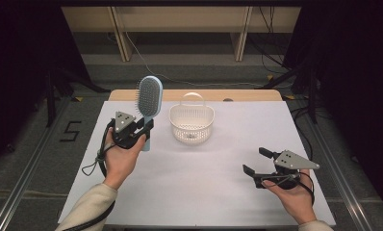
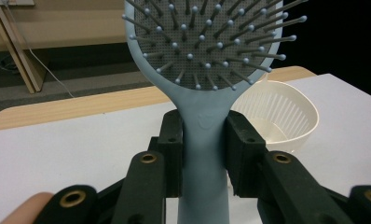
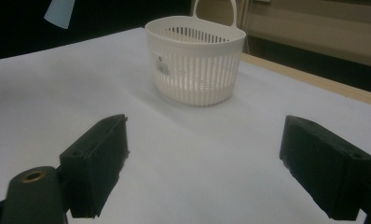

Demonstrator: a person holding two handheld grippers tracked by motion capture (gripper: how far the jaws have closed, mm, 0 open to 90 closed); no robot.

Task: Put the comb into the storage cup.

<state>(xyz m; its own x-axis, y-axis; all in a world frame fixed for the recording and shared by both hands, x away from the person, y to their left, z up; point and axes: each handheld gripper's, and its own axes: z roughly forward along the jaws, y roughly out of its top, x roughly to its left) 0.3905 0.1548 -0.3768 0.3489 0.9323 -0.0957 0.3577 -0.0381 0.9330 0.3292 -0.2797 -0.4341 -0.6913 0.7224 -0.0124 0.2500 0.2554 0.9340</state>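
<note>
Pale blue plastic marks the hairbrush (image 1: 148,103), which stands upright in the left gripper (image 1: 144,129), lifted clear of the desk (image 1: 218,159) near its far left part. Both jaws of that gripper press on the brush's handle just below the head; in the left gripper view the handle (image 2: 204,154) rises straight up between the two black pads, and the grey bristle pad with its ball-tipped pins (image 2: 207,42) faces the camera. From the high view the brush head sits above the gripper and its bristle side is turned toward the left, with the handle's lower end showing below the jaws. The person's left hand (image 1: 118,156) wraps the gripper body from beneath, a cable looping down beside the wrist. Just to the right of the brush, apart from it, a white slatted basket (image 1: 191,124) with a hoop handle stands upright on the white desk cover; a small label lies inside it. The right gripper (image 1: 255,161) is held low over the near right part of the desk, well apart from both the basket and the brush, its jaws spread wide with nothing between them. In the right gripper view the two black pads (image 3: 97,161) stand far apart over bare white surface, and the basket (image 3: 195,60) sits ahead of them.
</note>
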